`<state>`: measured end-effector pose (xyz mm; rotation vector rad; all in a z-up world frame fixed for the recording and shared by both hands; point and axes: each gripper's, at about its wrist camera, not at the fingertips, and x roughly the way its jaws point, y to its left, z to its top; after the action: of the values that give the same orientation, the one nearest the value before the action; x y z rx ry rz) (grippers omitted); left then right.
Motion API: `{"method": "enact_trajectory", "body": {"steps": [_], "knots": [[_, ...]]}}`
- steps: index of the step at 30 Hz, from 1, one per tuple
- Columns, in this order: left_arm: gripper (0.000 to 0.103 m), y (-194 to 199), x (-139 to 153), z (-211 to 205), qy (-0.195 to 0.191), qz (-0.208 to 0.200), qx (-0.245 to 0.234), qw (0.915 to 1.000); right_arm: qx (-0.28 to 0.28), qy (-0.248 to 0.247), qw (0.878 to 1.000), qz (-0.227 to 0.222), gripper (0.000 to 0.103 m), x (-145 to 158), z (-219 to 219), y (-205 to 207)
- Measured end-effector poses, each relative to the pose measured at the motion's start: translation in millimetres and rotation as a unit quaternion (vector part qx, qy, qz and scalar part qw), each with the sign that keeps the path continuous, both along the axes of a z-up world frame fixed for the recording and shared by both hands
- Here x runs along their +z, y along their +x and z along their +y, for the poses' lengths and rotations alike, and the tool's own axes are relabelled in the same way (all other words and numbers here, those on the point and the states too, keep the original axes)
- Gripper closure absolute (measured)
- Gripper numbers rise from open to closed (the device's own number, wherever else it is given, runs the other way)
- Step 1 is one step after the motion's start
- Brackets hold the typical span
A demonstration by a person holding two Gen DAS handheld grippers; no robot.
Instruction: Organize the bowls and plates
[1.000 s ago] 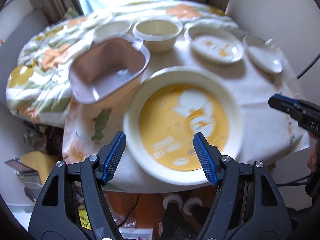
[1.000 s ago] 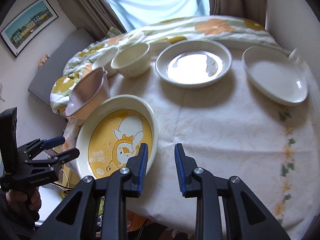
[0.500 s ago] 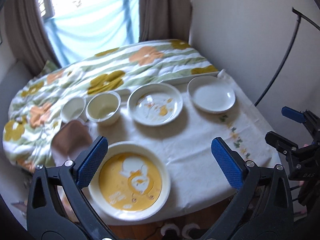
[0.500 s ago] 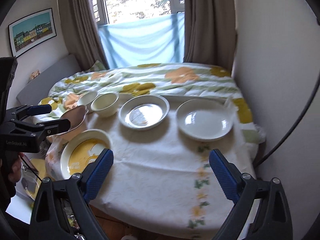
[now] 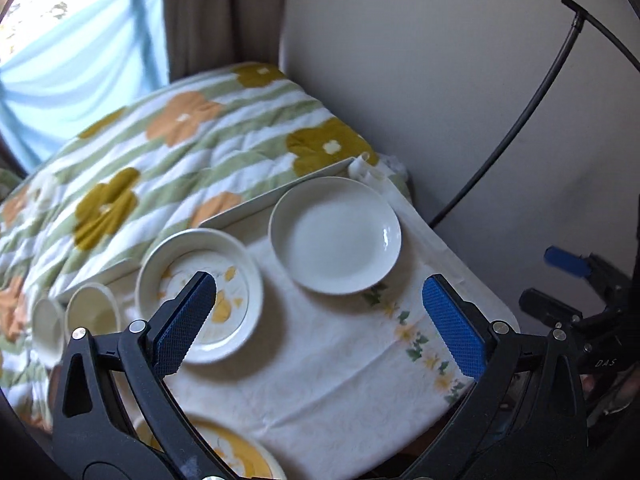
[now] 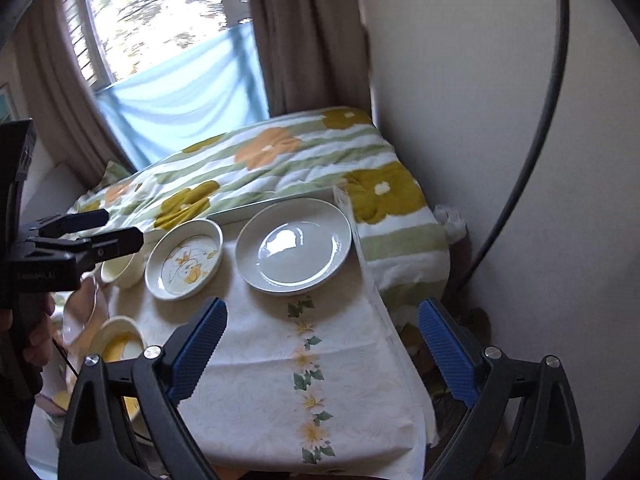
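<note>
A plain white plate (image 5: 335, 236) (image 6: 294, 246) lies at the table's far right. Left of it sits a shallow white dish with orange drawings (image 5: 200, 294) (image 6: 184, 260). Further left are two small cream bowls (image 5: 92, 312), one also in the right wrist view (image 6: 122, 268). A yellow cartoon plate (image 5: 224, 456) (image 6: 118, 346) lies at the near left, beside a pink bowl (image 6: 84, 312). My left gripper (image 5: 320, 324) is open and empty above the table's middle. My right gripper (image 6: 324, 348) is open and empty above the near edge.
The table wears a white cloth with a flower strip (image 6: 308, 380). A flowered quilt (image 5: 160, 140) lies behind it on a bed, and a wall (image 5: 440, 60) with a black cable (image 5: 520, 120) stands on the right. A window with a blue curtain (image 6: 180, 92) is at the back.
Both grippers have pulled up and back from the yellow plate and turned right toward the white plate. The right gripper's jaws have spread from nearly closed to wide.
</note>
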<state>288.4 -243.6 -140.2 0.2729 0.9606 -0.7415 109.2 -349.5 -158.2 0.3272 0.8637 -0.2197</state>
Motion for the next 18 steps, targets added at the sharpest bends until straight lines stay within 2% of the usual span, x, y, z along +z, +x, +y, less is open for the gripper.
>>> {"method": "enact_trajectory", "body": {"steps": [4, 8, 9, 13, 18], "knots": [[0.000, 46.1, -25.1, -26.4, 0.025, 0.020, -0.041, 0.9986, -0.040, 0.079, 0.996, 0.013, 0.008, -27.2, -23.8, 22.0], [0.001, 93.5, -66.1, -45.1, 0.036, 0.061, -0.069, 0.9951, -0.072, 0.113, 0.991, 0.027, 0.008, -55.0, -30.8, 52.1], [0.005, 103.7, -76.7, -48.0, 0.040, 0.069, -0.073, 0.9942, -0.082, 0.119, 0.989, 0.031, 0.009, -62.6, -31.4, 58.2], [0.031, 141.8, -125.6, -59.0, 0.060, 0.115, -0.082, 0.9882, -0.114, 0.150, 0.980, 0.057, 0.029, -99.0, -34.9, 86.1], [0.049, 158.4, -162.8, -67.8, 0.069, 0.153, -0.100, 0.9807, -0.143, 0.165, 0.973, 0.076, 0.042, -129.8, -34.7, 102.8]]}}
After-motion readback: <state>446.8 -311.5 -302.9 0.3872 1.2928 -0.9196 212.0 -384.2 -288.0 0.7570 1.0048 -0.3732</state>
